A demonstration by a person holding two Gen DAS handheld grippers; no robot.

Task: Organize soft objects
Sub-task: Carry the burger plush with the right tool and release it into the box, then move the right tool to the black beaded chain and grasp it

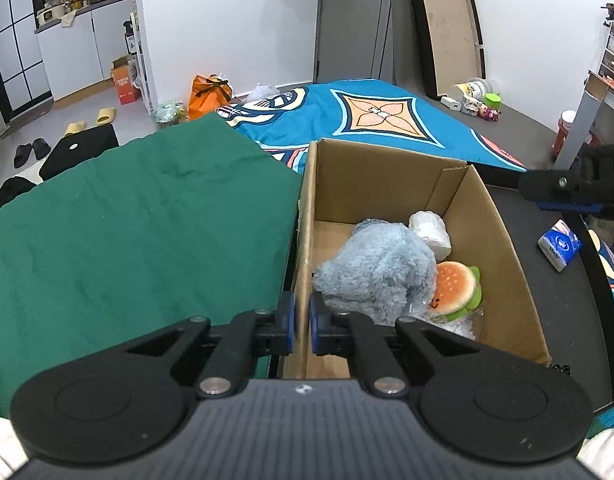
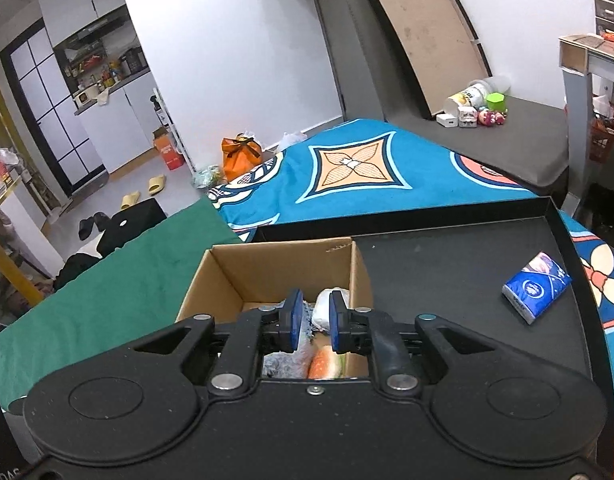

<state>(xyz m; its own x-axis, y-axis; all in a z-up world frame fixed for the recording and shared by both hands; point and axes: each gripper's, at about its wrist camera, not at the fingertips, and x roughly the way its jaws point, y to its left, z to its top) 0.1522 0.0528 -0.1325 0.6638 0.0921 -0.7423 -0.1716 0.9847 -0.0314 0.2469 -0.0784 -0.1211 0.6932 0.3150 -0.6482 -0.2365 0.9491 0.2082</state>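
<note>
Left wrist view: the left hand-held gripper (image 1: 301, 323) was pinched on the left wall of the open brown cardboard box (image 1: 503, 248), one blue pad on each side of the wall. Inside the box lay a fluffy grey-blue plush toy (image 1: 377, 270), a soft burger-shaped toy (image 1: 457, 286) at its 3 o'clock, touching it, and a white wrapped roll (image 1: 431, 230) at 1 o'clock. A green cloth (image 1: 139, 224) lay at the box's 9 o'clock.

Right wrist view: the right hand-held gripper (image 2: 313, 322) hung above the box (image 2: 227, 276), its jaws slightly parted with nothing between the pads. A blue tissue pack (image 2: 537, 286) lay on the black tray (image 2: 447, 264) at the box's 3 o'clock, well apart.
</note>
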